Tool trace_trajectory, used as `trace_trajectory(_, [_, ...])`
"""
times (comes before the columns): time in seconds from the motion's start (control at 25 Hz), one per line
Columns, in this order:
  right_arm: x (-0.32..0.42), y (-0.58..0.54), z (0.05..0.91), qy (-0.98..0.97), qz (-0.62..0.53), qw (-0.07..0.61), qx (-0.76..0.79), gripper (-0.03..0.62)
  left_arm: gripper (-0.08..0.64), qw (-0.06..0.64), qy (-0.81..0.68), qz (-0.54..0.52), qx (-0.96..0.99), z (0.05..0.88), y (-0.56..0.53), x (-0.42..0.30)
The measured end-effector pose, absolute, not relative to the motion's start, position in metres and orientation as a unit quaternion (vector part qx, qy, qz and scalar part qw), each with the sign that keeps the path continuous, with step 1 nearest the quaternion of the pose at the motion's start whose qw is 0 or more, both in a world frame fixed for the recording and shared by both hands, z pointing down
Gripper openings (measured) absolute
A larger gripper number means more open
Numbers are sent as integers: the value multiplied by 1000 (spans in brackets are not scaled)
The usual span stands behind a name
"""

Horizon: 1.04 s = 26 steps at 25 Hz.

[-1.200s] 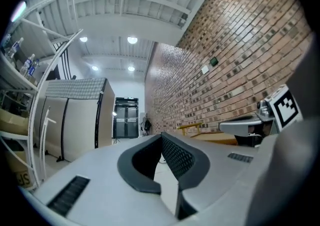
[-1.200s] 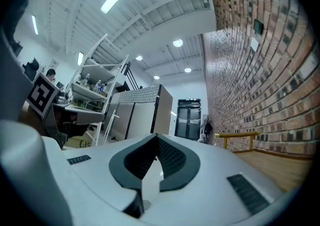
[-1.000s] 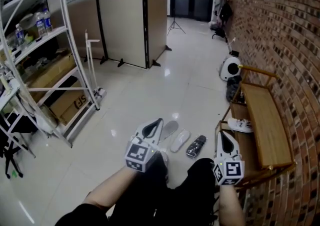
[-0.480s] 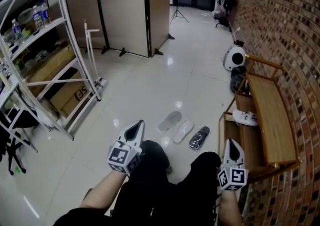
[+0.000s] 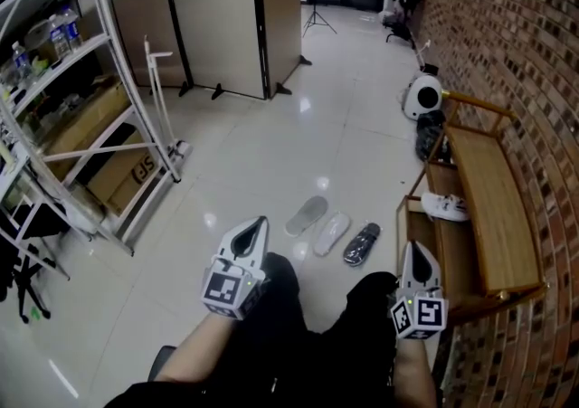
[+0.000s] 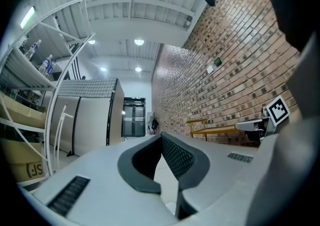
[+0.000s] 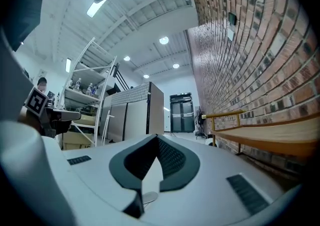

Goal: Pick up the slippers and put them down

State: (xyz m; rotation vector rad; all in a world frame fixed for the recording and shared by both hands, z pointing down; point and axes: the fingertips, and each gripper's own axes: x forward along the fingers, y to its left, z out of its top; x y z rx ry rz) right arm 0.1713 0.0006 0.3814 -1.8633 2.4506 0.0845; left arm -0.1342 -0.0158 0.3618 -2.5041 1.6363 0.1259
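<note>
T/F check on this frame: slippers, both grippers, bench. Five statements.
1. A grey flat slipper, a white slipper and a black slipper lie side by side on the tiled floor. True.
2. The left gripper grips the grey flat slipper. False: its jaws are together on nothing.
3. The right gripper is shut and empty. True.
4. The black slipper sits on top of the wooden bench. False: it is on the floor.
5. A white shoe lies on the bench's lower shelf. True.

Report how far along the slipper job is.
Nothing looks done: the grey slipper, white slipper and dark slipper all lie on the floor. Nothing in hand: left gripper and right gripper are shut, empty, short of them. Picking up and setting down remain.
</note>
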Motion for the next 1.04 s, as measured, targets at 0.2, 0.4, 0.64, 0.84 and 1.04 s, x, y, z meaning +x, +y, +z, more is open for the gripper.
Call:
trace_trajectory(0.2, [169, 2, 383, 799, 34, 27, -600, 6, 3, 84, 538, 35, -838, 360, -16, -130])
trace_trajectory(0.4, [165, 7, 379, 801, 36, 32, -597, 6, 3, 78, 533, 34, -842, 361, -14, -129])
trace_trajectory(0.64, [157, 14, 384, 804, 35, 26, -593, 6, 3, 67, 534, 34, -842, 368, -11, -130])
trace_trajectory(0.84, [160, 16, 384, 796, 25, 23, -605, 6, 3, 62, 537, 37, -841, 368, -11, -132])
trace_trajectory(1.04, [162, 16, 391, 797, 21, 21, -603, 6, 3, 49, 540, 39, -839, 370, -7, -130])
